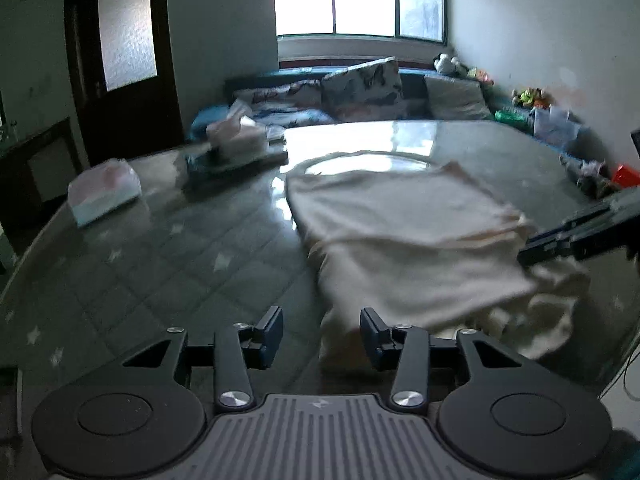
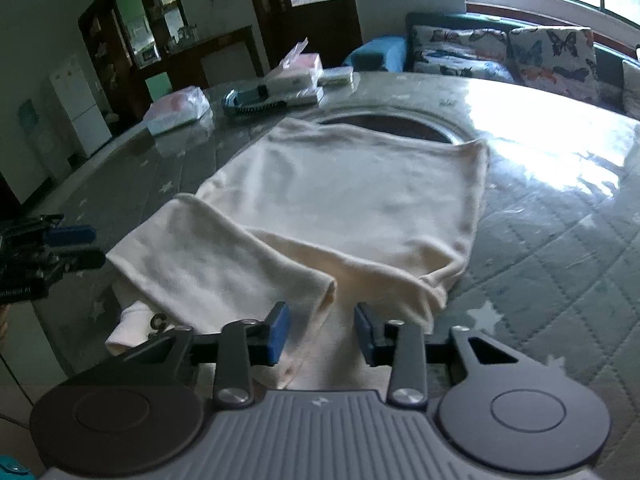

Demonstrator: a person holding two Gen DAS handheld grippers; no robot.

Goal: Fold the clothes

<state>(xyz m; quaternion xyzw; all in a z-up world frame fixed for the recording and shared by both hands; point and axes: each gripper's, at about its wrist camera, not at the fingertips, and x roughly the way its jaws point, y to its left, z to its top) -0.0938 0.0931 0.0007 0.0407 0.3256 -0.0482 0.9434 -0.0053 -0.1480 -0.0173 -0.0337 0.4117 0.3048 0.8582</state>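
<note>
Cream knit fabric, soft and slightly fuzzy, filled the left wrist view: the garment (image 1: 404, 240) lay on the glossy, quilt-patterned worktop (image 1: 160, 248), its near part doubled over in a flat fold and its near-right edge bunched in loose wrinkles. The left hand-held gripper (image 1: 322, 336) hung low at the garment's near-left corner, blue pads apart with nothing pinched between them, probably placed to take that edge for the next fold. At the right border the right hand-held gripper (image 1: 560, 240) reached in over the bunched cloth. Two soft tissue packs (image 1: 104, 192) sat well apart on the far left.

From the right wrist view, the garment (image 2: 352, 200) showed a squarish folded body with a sleeve-like flap laid diagonally across its near part. The right hand-held gripper (image 2: 322, 334) straddled the near edge, pads parted and cloth lying between them without being squeezed, seemingly ready to grip. A hairbrush (image 2: 256, 102) and boxes rested beyond, clear of the folding area.
</note>
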